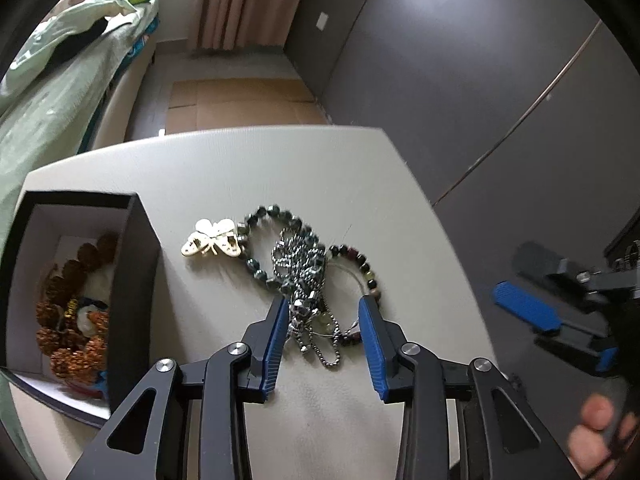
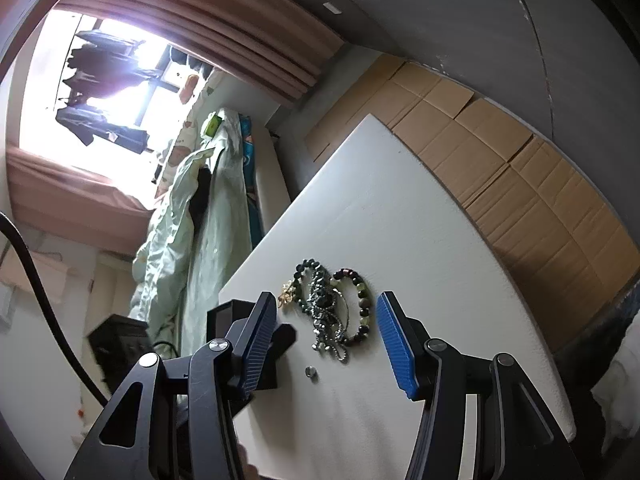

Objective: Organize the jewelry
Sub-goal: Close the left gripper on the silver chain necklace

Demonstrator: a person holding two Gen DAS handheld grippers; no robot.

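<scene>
Left tongs are down low over the pile, blue pads spread wide, and the silver ball chain sits right between the tips, its lower loops trailing back toward the hinge. Nothing gripped yet: the pads stand clear on either side of the tangle.

And it is a tangle. The chain lies draped over a dark green bead bracelet, just ahead of the left tongs, and a multicolour bead bracelet curls by the right-hand pad, close enough that I can't tell whether it touches. A pale butterfly clip rests ahead and to the left, touching the green beads.

Off to the left of these tongs stands the black box, open, with brown bead strings already inside. So some sorting looks done, and this heap on the worktop is what remains.

Right tongs hang back, also spread apart and empty, the pile showing ahead between their tips.

The step in hand looks like the pickup of the chain. Next move, as I read it: close the left pads squarely on the bunched middle of the chain, lift slowly, and watch for either bracelet snagging and coming along. Then swing left to the box.
</scene>
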